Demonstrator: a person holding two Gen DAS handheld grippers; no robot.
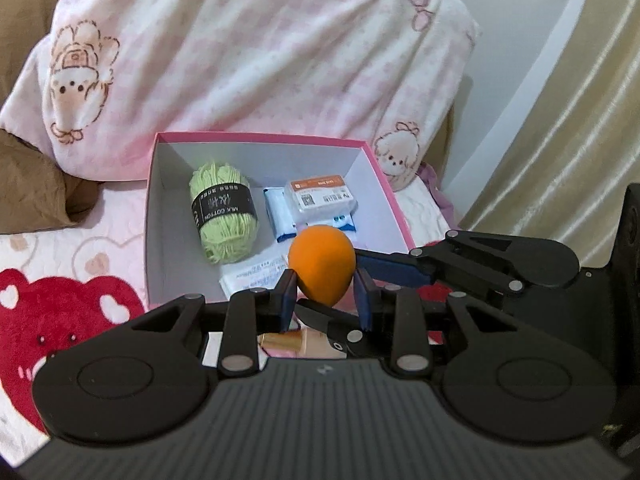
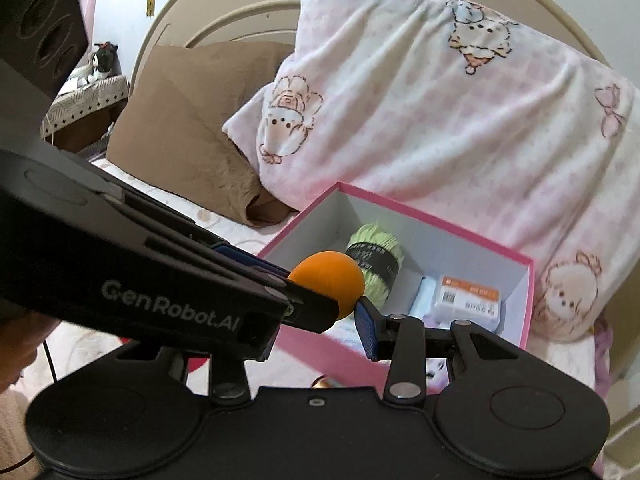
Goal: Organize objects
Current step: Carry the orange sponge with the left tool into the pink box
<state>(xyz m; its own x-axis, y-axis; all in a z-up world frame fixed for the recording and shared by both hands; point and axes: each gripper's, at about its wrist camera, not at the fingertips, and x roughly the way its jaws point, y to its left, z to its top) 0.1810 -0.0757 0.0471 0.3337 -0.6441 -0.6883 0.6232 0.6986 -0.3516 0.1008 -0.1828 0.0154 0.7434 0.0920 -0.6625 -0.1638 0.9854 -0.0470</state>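
Observation:
An orange egg-shaped sponge (image 1: 322,266) is held between the blue pads of my left gripper (image 1: 325,286), just above the near edge of an open pink box (image 1: 260,138). My right gripper (image 1: 362,260) reaches in from the right and its fingers touch the same sponge (image 2: 328,284). In the right wrist view the left gripper's body covers the right gripper's left finger; the right pad (image 2: 366,330) sits below the sponge. The box (image 2: 440,222) holds a green yarn skein (image 1: 224,214), a white packet with an orange label (image 1: 322,196), blue-white packets and a paper sheet.
The box sits on a pink bed cover with red hearts (image 1: 60,300). A pink-white cartoon blanket (image 1: 260,52) is heaped behind it, a brown pillow (image 2: 192,120) to the left, a curved headboard (image 2: 224,0) beyond. A small beige item (image 1: 296,342) lies under my left gripper.

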